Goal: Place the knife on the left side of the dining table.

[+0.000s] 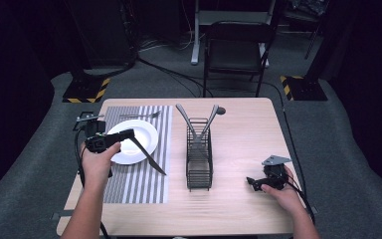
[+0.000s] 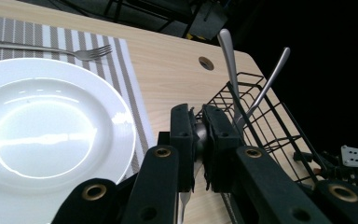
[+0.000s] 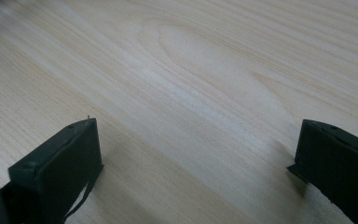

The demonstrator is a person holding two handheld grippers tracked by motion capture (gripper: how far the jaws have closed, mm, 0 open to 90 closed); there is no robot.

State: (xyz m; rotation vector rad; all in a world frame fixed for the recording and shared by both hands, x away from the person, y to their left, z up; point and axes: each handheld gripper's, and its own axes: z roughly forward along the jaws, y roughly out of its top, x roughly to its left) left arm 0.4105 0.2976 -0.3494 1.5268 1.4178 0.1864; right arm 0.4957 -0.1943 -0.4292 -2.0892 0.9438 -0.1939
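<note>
Two grippers: both over the pale wooden desk, one busy, one idle.
Left gripper: pressed together on the handle of a slim steel table knife, pinching it tight in its black jaws.
Knife: hanging tilted, blade slanting down to the right, tip over the grey-and-white striped placemat, just right of the plate.
Left gripper view: jaws clamped on a sliver of silver metal, the plate sitting to the left.
Round white ceramic plate: resting on the placemat, nothing on it.
Silver fork: lying flat on the placemat beyond the plate's far rim.
Black wire cutlery basket: standing mid-desk, two steel utensil handles sticking up and crossing in a V.
Right gripper: spread wide, nothing between its jaws, held low at the desk's right side, well apart from the basket.
Right gripper view: bare wood grain between the parted jaws.
</note>
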